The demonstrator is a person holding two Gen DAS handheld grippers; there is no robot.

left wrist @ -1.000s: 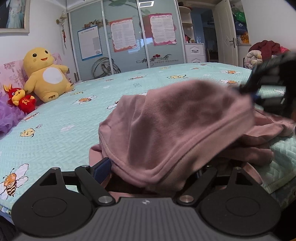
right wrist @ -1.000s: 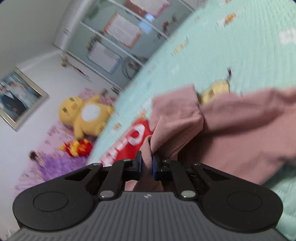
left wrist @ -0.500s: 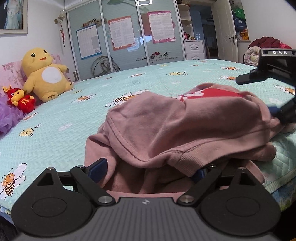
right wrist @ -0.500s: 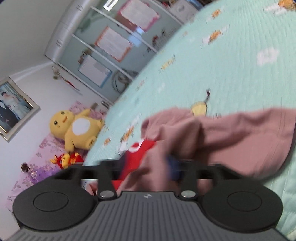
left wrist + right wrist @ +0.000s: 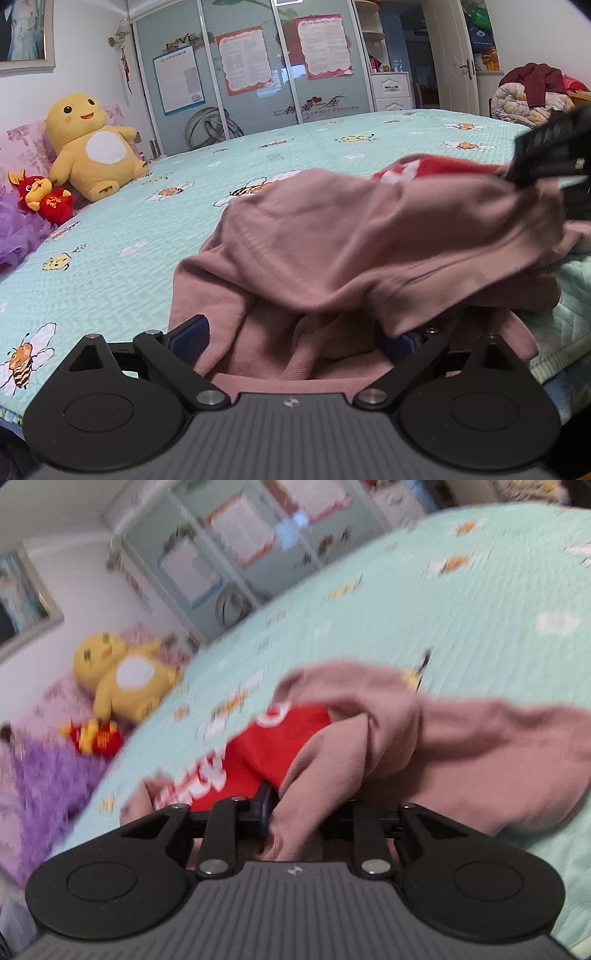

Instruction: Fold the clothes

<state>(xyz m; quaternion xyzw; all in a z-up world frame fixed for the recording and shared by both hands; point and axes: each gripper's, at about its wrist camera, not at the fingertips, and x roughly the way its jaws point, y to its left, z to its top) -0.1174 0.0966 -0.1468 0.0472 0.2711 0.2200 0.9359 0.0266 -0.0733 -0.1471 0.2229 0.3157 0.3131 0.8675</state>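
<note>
Pink garment [image 5: 362,236] beside yellow plush [image 5: 92,147]

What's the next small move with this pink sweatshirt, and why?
Probably close the left gripper on the pink sweatshirt: its jaws, just opening, stand wide with bunched cloth between. The right gripper, just closing, has cloth between its jaws.

"LOVE" letters [image 5: 181,40] atop wardrobe doors [image 5: 258,74], "SWEET WEDDING" decal [image 5: 334,108] on them
</note>
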